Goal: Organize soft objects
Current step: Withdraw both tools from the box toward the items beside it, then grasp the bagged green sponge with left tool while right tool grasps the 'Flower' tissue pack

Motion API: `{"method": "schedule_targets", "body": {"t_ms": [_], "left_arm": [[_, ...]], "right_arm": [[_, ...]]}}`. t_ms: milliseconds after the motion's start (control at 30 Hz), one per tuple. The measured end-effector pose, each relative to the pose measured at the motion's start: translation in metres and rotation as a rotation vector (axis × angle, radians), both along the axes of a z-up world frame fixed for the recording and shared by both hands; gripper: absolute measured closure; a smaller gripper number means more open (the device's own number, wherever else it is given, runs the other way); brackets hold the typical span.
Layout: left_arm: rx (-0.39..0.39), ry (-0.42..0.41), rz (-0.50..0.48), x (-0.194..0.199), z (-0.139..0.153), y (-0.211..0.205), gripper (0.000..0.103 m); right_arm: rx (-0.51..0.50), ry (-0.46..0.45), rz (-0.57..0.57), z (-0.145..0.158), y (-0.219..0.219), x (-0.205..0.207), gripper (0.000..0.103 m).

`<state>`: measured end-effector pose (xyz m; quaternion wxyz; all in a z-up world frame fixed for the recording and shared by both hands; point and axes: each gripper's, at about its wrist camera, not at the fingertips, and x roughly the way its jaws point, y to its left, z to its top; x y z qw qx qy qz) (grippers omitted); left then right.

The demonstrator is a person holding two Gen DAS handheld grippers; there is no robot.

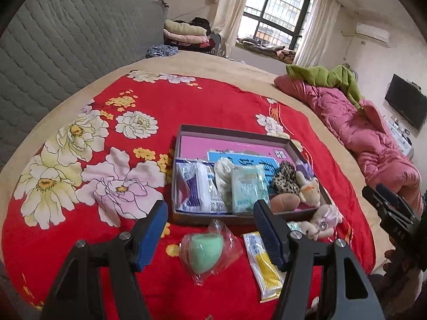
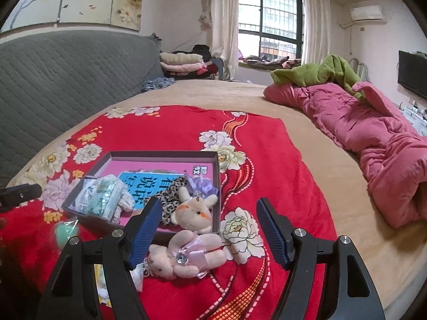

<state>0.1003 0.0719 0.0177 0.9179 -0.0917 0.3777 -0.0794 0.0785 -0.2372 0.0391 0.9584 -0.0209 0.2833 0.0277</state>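
Observation:
A shallow cardboard box [image 1: 184, 130] [image 2: 216, 176] lies on the red floral blanket and holds tissue packs [image 1: 248, 189], a leopard-print piece [image 1: 285, 178], a small brown plush [image 1: 284, 202] and a plush fox [image 1: 309, 190] [image 2: 196, 213]. In front of the box lie a bagged mint-green sponge [image 1: 205, 249] [image 2: 65, 232], a yellow sachet [image 1: 263, 264] and a pink plush bear [image 1: 323, 221] [image 2: 186, 253]. My left gripper [image 1: 210, 236] is open above the sponge. My right gripper [image 2: 208, 233] is open above the pink bear; its body shows in the left wrist view [image 1: 395, 213].
The red blanket [image 1: 208, 101] covers a beige bed [image 2: 208, 90] with a grey quilted headboard [image 1: 53, 53]. A rolled pink quilt [image 2: 373, 144] with a green blanket [image 2: 320, 74] lies along the right. Folded clothes [image 2: 184, 64] are stacked at the far side.

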Motion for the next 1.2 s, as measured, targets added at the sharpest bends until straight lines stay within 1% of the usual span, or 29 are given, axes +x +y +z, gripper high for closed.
{"method": "schedule_targets", "body": {"t_ms": [100, 333, 433, 633, 733, 933, 1067, 1200], "left_arm": [[-0.006, 0.02, -0.019, -0.004, -0.003, -0.004, 0.037], [0.027, 0.049, -0.032, -0.016, -0.012, -0.012, 0.037], [0.043, 0.062, -0.041, -0.02, -0.017, -0.014, 0.037], [0.075, 0.099, -0.059, -0.026, -0.029, -0.019, 0.037], [0.071, 0.12, -0.058, -0.025, -0.036, -0.017, 0.037], [0.09, 0.141, -0.059, -0.022, -0.048, -0.017, 0.037], [0.101, 0.136, -0.05, -0.02, -0.055, -0.014, 0.037], [0.119, 0.105, -0.04, -0.016, -0.062, -0.012, 0.037]], "right_arm": [[0.007, 0.007, 0.008, -0.001, 0.0, -0.005, 0.029], [0.035, 0.028, 0.037, -0.005, 0.008, -0.021, 0.029], [0.031, 0.045, 0.066, -0.01, 0.017, -0.027, 0.029], [0.058, 0.083, 0.116, -0.02, 0.037, -0.035, 0.029], [0.059, 0.105, 0.14, -0.027, 0.047, -0.038, 0.029], [0.049, 0.142, 0.193, -0.043, 0.066, -0.04, 0.029], [0.041, 0.16, 0.219, -0.052, 0.074, -0.038, 0.029], [0.037, 0.188, 0.224, -0.064, 0.077, -0.034, 0.029]]}}
